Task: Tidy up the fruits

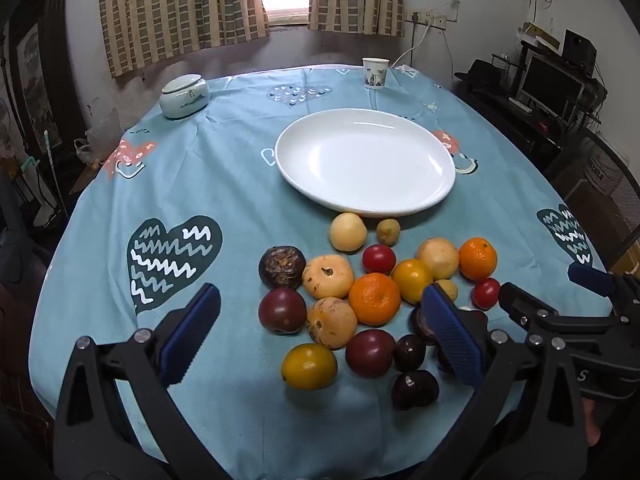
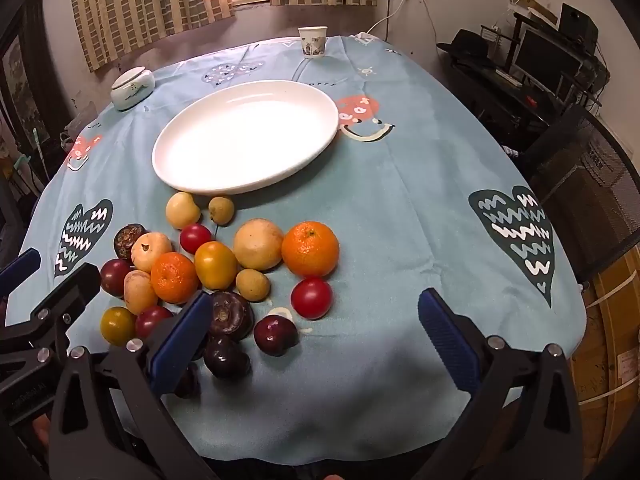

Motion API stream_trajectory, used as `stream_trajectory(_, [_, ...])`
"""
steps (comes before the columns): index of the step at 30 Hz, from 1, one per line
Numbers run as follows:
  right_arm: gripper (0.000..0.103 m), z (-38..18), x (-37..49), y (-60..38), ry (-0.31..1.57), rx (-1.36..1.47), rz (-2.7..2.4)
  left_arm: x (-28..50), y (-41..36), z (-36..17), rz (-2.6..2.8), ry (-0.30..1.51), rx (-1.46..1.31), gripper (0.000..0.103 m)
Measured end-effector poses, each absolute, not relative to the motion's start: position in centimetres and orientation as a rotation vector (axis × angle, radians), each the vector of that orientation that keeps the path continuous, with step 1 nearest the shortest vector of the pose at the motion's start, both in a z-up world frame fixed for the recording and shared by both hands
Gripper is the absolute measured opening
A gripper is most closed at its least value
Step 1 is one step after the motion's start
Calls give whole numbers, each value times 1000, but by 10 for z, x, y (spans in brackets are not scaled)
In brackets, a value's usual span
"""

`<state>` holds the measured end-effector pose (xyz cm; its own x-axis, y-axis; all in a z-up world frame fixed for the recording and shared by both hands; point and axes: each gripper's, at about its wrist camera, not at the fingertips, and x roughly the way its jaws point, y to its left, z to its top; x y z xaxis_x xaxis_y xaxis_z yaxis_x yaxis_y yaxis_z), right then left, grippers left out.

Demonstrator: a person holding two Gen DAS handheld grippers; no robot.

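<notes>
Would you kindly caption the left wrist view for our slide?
Open left gripper hovers above mixed fruits before an empty white plate.

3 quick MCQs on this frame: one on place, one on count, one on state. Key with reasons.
1. Where does the fruit lie?
A on the plate
B on the cloth in front of the plate
C in the cup

2. How many oranges?
A one
B two
C four

3. The right claw is:
A open, empty
B shut on a tomato
C shut on the plate

Key: B, the plate is bare; B, a second orange sits left of the first; A, the jaws stand wide apart with nothing gripped.
</notes>
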<state>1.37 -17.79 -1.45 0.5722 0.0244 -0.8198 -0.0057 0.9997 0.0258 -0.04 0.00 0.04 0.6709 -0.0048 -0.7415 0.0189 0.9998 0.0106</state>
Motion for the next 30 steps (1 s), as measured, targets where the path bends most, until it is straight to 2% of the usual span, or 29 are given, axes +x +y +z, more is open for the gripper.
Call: stream_trajectory(30, [102,-15,12,-174,963,-4,18,-5,1,1,-13,829,11,101])
